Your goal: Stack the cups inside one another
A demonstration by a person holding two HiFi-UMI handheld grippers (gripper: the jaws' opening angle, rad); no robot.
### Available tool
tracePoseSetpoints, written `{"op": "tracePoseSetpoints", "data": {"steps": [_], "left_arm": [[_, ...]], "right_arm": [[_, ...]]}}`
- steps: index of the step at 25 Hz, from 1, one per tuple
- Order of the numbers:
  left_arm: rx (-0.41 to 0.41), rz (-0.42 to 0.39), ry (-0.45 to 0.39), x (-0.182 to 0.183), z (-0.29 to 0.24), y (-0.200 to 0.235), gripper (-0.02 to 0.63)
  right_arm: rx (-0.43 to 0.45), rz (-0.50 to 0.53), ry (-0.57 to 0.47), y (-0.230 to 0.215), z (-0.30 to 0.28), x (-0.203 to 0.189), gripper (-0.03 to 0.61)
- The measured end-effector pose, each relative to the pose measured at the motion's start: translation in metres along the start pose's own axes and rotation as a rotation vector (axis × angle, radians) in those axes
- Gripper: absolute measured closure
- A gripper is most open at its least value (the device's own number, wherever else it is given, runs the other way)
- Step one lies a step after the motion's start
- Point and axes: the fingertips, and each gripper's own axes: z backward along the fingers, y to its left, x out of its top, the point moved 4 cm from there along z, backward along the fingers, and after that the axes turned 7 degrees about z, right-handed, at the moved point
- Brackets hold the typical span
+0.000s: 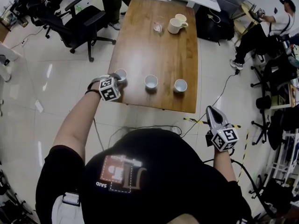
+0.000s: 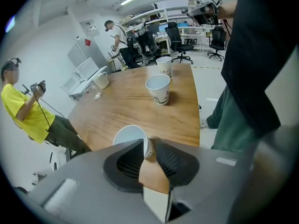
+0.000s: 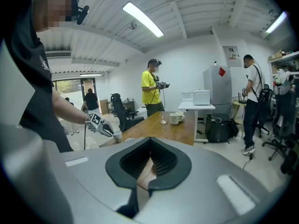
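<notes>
Step in hand, likely the first pick-up. Left gripper [image 2: 148,146] pinches the wall of the left cup [image 2: 131,135] at the table's [image 1: 154,50] near-left edge. Right gripper [image 3: 148,164] closed, empty, off-table. Next probably calls for lifting, then lowering squarely into middle cup [image 1: 151,81].

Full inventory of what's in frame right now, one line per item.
table: 1, brown wood, centre
paper cups: 3, white, upright in a row along the near edge
mugs: 2, white, far end of the table
glass: 1, clear, beside the mugs
office chairs: several, black, around the room
other people: at least 2, one in yellow near the far end
left gripper: 1, grey, jaws closed on the wall of the left paper cup
right gripper: 1, grey, shut and empty, off the table at the right
</notes>
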Motion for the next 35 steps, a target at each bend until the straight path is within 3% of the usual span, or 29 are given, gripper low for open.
{"op": "tracePoseSetpoints", "data": {"steps": [9,14,18,23,29,32,35], "left_arm": [[0.011,0.051,-0.014,-0.005,-0.003,0.002,0.535],[0.044,0.26,-0.254,0.017,0.031,0.01,0.52],[0.065,0.41,-0.388,0.02,0.059,0.015,0.52],[0.055,0.595,-0.566,0.03,0.089,0.016,0.518],[0.061,0.667,-0.631,0.035,0.108,-0.003,0.518],[0.051,0.73,-0.688,0.033,0.12,-0.01,0.52],[0.044,0.794,-0.736,0.025,0.132,-0.016,0.548]], "right_arm": [[0.009,0.0,0.002,0.0,-0.006,0.002,0.565],[0.038,0.036,0.018,-0.002,-0.022,0.001,0.565],[0.081,0.086,0.084,-0.003,-0.061,-0.013,0.558],[0.178,0.31,0.273,0.013,-0.136,-0.041,0.478],[0.244,0.699,0.517,0.023,-0.192,-0.097,0.454],[0.211,0.79,0.533,0.022,-0.199,-0.104,0.533],[0.21,0.783,0.511,0.026,-0.199,-0.095,0.566]]}}
